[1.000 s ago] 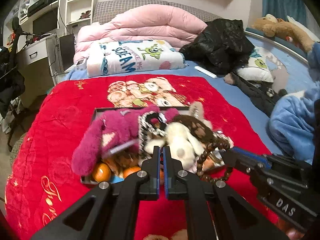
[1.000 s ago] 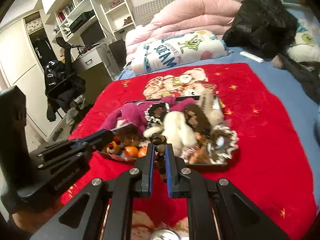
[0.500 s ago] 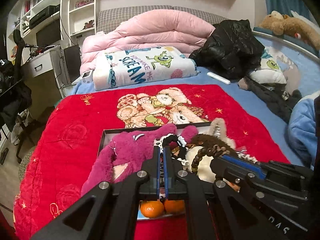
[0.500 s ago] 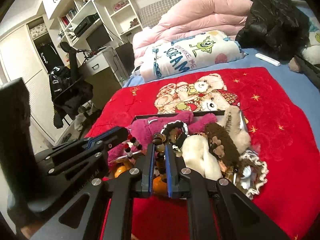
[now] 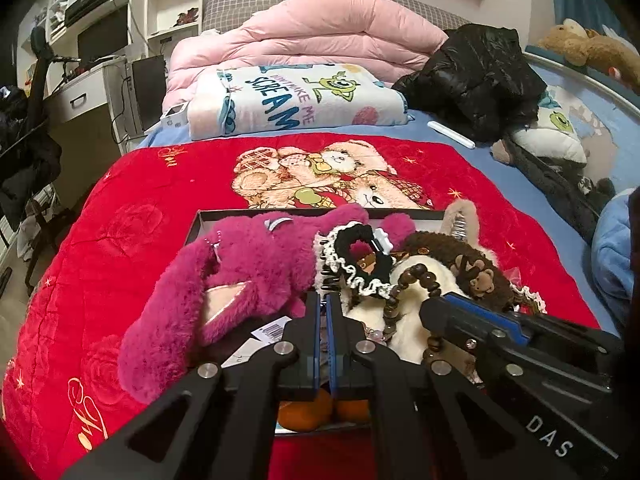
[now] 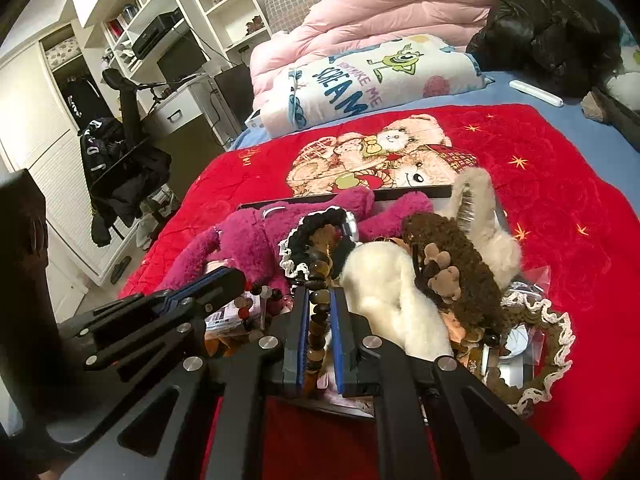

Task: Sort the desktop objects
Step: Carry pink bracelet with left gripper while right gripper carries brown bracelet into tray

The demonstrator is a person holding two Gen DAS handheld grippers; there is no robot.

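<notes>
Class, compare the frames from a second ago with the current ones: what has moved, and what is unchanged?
Both tongs moved in closer over the tray; its toys now fill more of each view. The right tongs stay shut on the bead bracelet, carried along; the left tongs stay shut, empty. The magenta plush and white plush lie as before.

Two wrist fisheyes, side by side, angled down, close over one shared tray (image 5: 224, 213) of plush toys.

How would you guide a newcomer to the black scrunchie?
Find the red blanket, then the dark tray on it. Between the magenta plush and brown plush lies the black scrunchie, the only ring with white lace trim.
</notes>
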